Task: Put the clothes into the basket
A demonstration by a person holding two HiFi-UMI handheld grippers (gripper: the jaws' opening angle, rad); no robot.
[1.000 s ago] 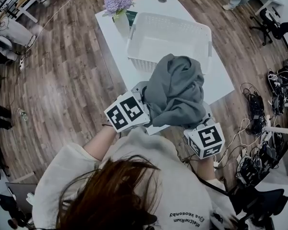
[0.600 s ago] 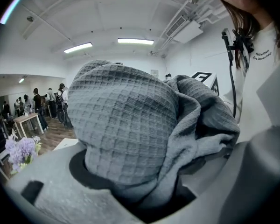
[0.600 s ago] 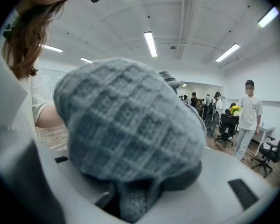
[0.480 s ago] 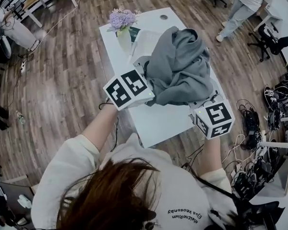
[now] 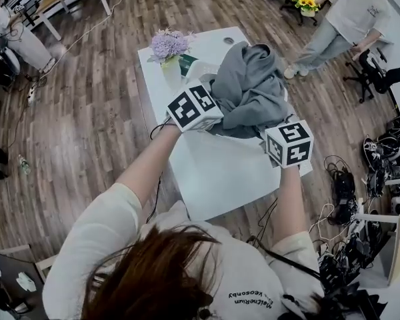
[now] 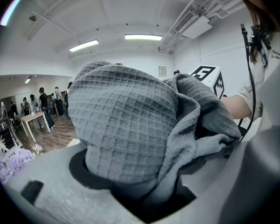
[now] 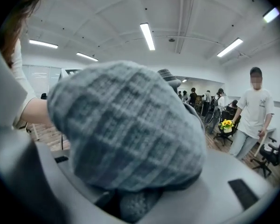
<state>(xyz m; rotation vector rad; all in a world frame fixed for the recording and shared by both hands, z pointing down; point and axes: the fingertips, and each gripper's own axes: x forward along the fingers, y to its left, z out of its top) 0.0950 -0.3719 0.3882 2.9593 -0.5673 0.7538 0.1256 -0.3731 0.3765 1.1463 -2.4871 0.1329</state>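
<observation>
A grey waffle-knit garment [image 5: 250,89] hangs bunched between both grippers, lifted above the far end of the white table [image 5: 213,172]. My left gripper [image 5: 213,109] is shut on its left side; the cloth fills the jaws in the left gripper view [image 6: 130,139]. On the garment's right side my right gripper [image 5: 275,124] is shut as well, with the fabric [image 7: 126,125] bulging over its jaws. The white basket [image 5: 201,69] lies under the garment, and only a small piece of its rim shows at the left.
A vase of purple flowers [image 5: 168,45] stands at the table's far left, next to the basket. A person [image 5: 347,19] stands beyond the table at the right, near yellow flowers [image 5: 305,3]. Cables and gear [image 5: 380,172] litter the floor at the right.
Both grippers have carried the garment forward, away from the person, from the table's near end to over the basket. The basket is now almost hidden by the cloth.
</observation>
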